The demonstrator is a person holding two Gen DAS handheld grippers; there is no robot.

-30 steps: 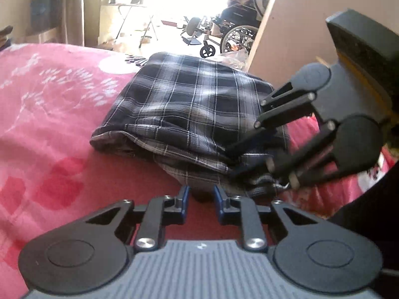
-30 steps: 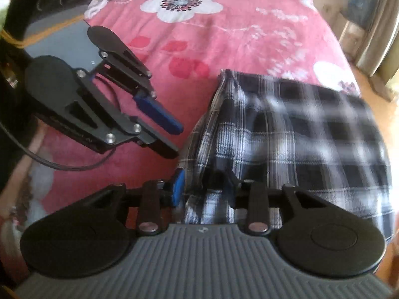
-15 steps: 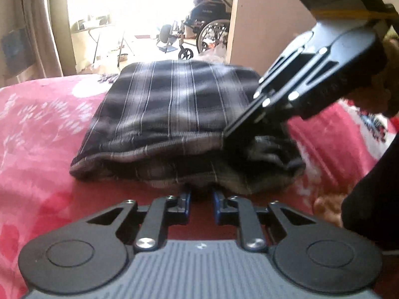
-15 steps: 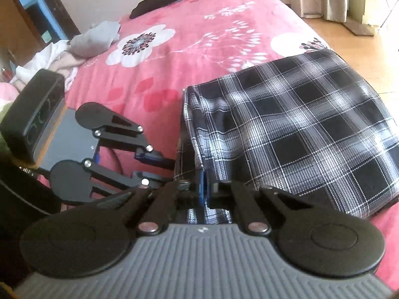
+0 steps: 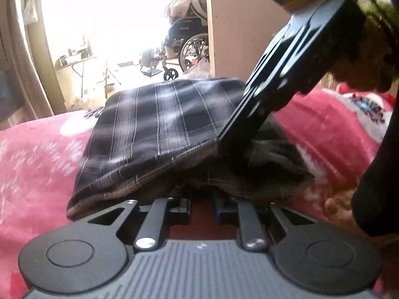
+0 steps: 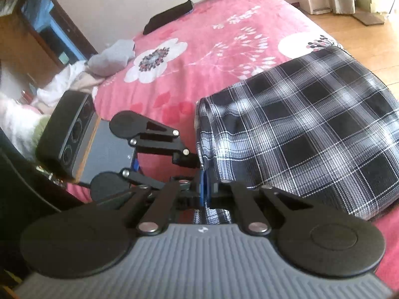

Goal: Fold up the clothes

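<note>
Left wrist view: plaid garment (image 5: 159, 134) lies folded in layers on the pink bedspread (image 5: 37, 164), near edge lifted and draped over the left gripper (image 5: 202, 205). Its fingers stand slightly apart with tips hidden under the cloth, so I cannot tell whether they pinch anything; likely slid beneath to support the stack. The right gripper (image 5: 224, 139) comes down from above onto the top layer's edge. Right wrist view: right gripper (image 6: 205, 190) is clenched on the garment's near hem (image 6: 207, 164), blue pads pressed together with cloth between, probably to carry that edge or hold the layers aligned. The left gripper (image 6: 194, 164) sits just beside, at the same edge. A grey cloth (image 6: 112, 57) lies well apart.
</note>
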